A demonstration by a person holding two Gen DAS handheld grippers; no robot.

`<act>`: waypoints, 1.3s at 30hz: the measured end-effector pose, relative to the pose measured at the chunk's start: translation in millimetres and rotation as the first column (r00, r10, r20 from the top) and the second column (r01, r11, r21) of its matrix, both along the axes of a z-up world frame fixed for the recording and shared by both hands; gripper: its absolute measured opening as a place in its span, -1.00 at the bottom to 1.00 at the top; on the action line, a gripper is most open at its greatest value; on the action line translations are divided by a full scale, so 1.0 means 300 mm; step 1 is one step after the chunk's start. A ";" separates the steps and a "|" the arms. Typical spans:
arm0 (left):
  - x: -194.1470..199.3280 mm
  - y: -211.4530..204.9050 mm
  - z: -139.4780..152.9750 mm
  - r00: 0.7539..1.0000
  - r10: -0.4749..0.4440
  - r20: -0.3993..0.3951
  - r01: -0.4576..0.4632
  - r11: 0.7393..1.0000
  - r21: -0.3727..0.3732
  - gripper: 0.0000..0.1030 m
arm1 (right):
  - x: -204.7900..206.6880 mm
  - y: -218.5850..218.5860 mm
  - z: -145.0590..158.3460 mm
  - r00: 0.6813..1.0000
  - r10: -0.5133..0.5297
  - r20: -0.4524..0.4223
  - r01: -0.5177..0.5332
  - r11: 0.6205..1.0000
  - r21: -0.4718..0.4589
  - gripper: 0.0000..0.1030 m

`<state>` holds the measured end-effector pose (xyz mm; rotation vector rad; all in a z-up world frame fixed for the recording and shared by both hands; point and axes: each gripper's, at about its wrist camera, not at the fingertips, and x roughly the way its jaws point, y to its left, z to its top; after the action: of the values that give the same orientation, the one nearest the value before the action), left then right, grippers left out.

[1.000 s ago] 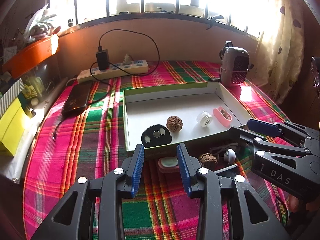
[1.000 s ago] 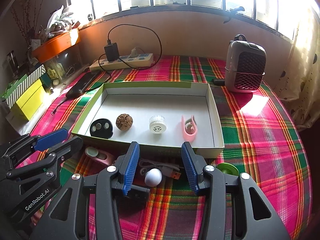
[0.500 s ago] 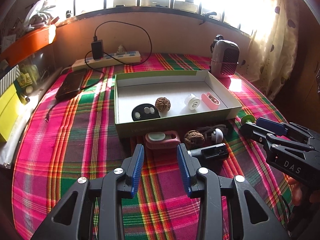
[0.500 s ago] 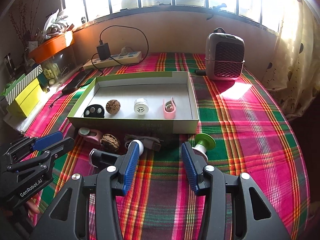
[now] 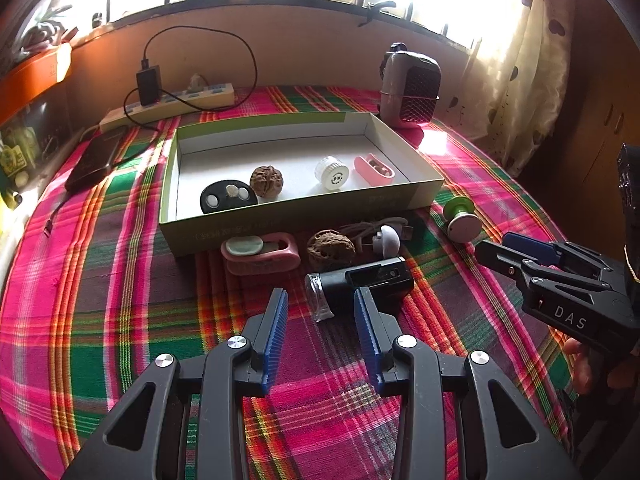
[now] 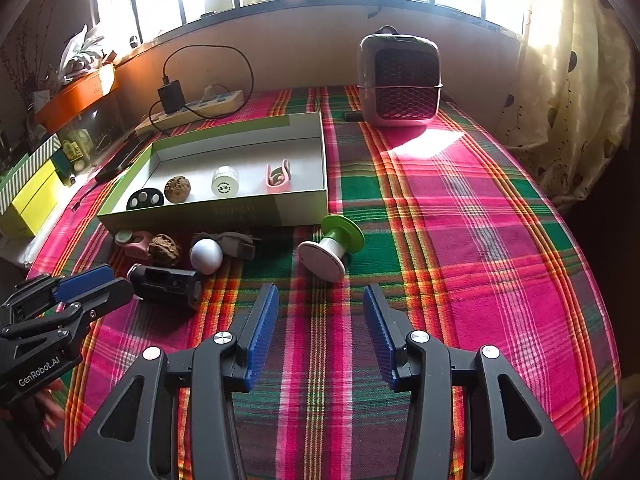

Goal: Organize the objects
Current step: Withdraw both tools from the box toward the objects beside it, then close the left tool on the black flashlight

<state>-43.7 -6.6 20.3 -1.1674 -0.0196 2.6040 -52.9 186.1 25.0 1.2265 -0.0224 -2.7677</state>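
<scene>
Where lettering can be read, my right tool (image 5: 520, 250) carries "DAS" on its black body in the left wrist view, and my left tool (image 6: 86, 284) carries "GenRobot.AI" in the right wrist view; faint print on the near wall of the green-edged box (image 5: 296, 216) is too dim for me to read. Both tools tilt down toward the plaid-covered counter (image 6: 460, 240). My left tool (image 5: 320, 312) stands open with nothing in it, its blue pads either side of bare cloth just short of the black flashlight (image 5: 360, 284). My right tool (image 6: 320, 312) is also open and empty, below the green-and-white spool (image 6: 330, 246) lying on its side. Beside the flashlight lie a walnut (image 5: 330, 246), a pink case (image 5: 260, 254) and a white ball (image 5: 388, 240), all outside the box
</scene>
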 end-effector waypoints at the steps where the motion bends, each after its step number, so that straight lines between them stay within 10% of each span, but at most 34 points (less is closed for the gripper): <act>1: -0.001 0.004 -0.001 1.000 -0.002 0.001 0.002 1.000 0.001 -0.37 | -0.002 0.005 -0.002 1.000 -0.001 0.002 0.001 1.000 -0.001 -0.11; 39: 0.010 0.088 0.001 0.987 -0.162 -0.008 0.161 0.987 -0.019 -0.31 | -0.032 0.046 -0.030 0.999 -0.019 0.026 0.019 1.000 -0.012 -0.10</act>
<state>-40.8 19.8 20.6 -1.1137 0.0973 2.4726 -62.5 199.9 15.9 1.2663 -0.0532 -2.7634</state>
